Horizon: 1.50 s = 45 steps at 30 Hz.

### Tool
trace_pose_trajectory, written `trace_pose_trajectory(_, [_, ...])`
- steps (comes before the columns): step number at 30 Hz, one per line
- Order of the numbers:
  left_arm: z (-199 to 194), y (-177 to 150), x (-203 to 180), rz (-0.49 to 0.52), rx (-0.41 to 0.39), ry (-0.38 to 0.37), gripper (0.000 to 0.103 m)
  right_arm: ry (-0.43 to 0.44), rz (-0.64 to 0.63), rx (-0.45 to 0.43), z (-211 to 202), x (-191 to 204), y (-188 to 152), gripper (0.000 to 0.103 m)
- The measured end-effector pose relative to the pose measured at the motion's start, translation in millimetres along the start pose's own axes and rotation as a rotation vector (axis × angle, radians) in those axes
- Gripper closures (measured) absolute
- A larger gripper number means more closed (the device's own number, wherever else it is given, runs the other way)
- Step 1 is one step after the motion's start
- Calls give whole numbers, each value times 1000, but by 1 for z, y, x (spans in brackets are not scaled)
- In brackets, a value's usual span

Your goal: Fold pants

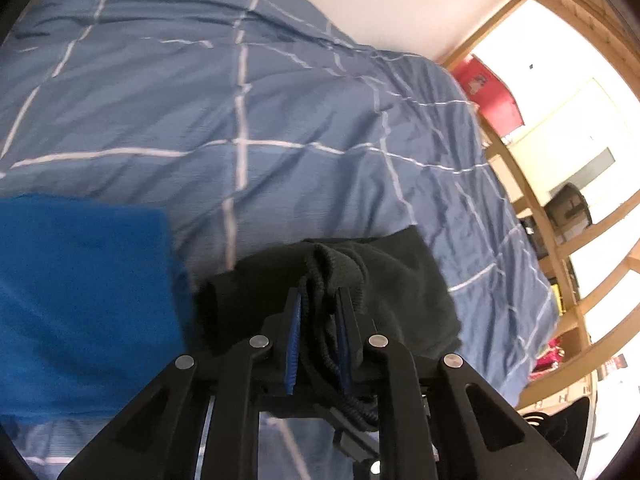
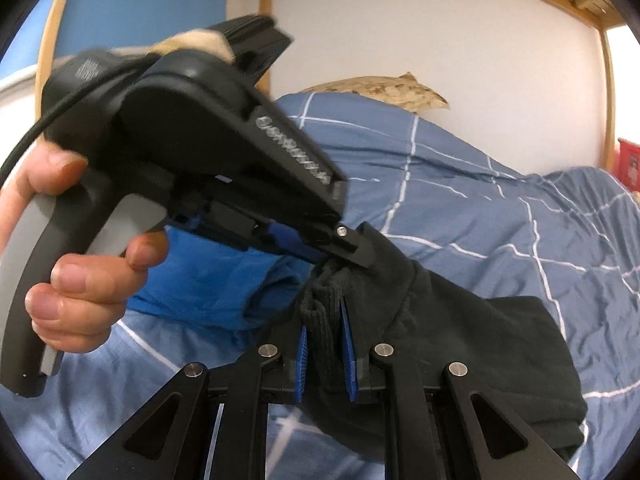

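The black pants [image 1: 404,280] hang bunched over the blue checked bedcover. My left gripper [image 1: 320,300] is shut on the ribbed waistband and its drawstring [image 1: 316,340]. In the right wrist view, my right gripper [image 2: 323,312] is shut on the same ribbed waistband of the pants [image 2: 480,352], which drape down to the right. The left gripper [image 2: 352,252] also shows there from the side, held in a hand, pinching the cloth just above my right fingertips. The legs of the pants are mostly hidden.
A bright blue garment [image 1: 80,280] lies on the bed at the left, also in the right wrist view [image 2: 208,280]. The bedcover [image 1: 240,120] fills the bed. A wooden bunk frame [image 1: 532,208] and a red box [image 1: 492,92] stand at the right. A pillow [image 2: 384,88] lies against the wall.
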<state>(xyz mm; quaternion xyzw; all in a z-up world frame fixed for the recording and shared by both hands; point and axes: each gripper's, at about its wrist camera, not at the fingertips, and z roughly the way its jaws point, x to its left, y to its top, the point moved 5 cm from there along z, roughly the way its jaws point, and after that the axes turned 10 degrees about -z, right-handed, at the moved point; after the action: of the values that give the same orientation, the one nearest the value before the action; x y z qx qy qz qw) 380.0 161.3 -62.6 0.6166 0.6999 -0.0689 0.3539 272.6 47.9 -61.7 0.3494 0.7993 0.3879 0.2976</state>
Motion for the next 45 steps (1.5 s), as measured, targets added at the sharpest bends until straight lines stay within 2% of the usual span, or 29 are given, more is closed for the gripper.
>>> trace_pose_trajectory(6, [17,-2,34,-48,4,84,88,48,-18,67,25,16,-12,86])
trace_pose_trajectory(9, [21,-6,36,-40,-6,112,88,53,-19,80,26,17,-16,81])
trace_pose_trajectory(11, [22,-8,32,-13,-26,147,88,83,-12,87,16,17,-17,64])
trace_pose_trajectory(12, [22,-9,29,2,-39,168,88,84,8,89,7,15,-19,60])
trace_pose_trajectory(13, [22,-10,27,12,-49,181,88,67,30,97,-1,11,-21,54])
trace_pose_trajectory(15, [22,-13,22,40,-74,216,88,-18,132,102,-24,-13,-29,51])
trace_pose_trajectory(16, [20,-14,19,51,-84,230,87,-95,208,112,-37,-32,-36,45])
trace_pose_trajectory(17, [18,-15,15,64,-98,251,86,-155,254,118,-46,-45,-41,35])
trace_pose_trajectory(18, [15,-16,12,72,-116,267,84,-244,315,122,-58,-64,-49,31])
trace_pose_trajectory(19, [5,-18,4,97,-170,306,82,-306,352,121,-68,-78,-55,31])
trace_pose_trajectory(20, [-1,-20,-1,111,-203,320,73,-357,385,119,-77,-91,-61,30])
trace_pose_trajectory(21, [-12,-24,-8,123,-249,331,57,-383,409,118,-84,-102,-66,30])
trace_pose_trajectory(22, [-19,-26,-12,124,-277,335,52,-392,420,120,-89,-110,-69,30])
trace_pose_trajectory(24, [-38,-38,-21,129,-361,354,50,-409,411,124,-98,-120,-76,27])
trace_pose_trajectory(26, [-49,-56,-24,124,-403,360,50,-417,385,124,-107,-121,-83,26])
trace_pose_trajectory(29, [-50,-85,-23,92,-412,322,50,-430,335,100,-120,-123,-98,26])
trace_pose_trajectory(32, [-43,-104,-14,27,-429,310,51,-397,323,99,-121,-128,-112,26])
trace_pose_trajectory(35, [-29,-110,-7,-53,-416,277,51,-383,331,124,-117,-133,-123,26])
trace_pose_trajectory(40, [-3,-108,-4,-119,-383,256,51,-336,400,154,-105,-146,-137,26])
trace_pose_trajectory(45, [5,-101,-4,-158,-414,260,51,-302,428,195,-91,-151,-148,26])
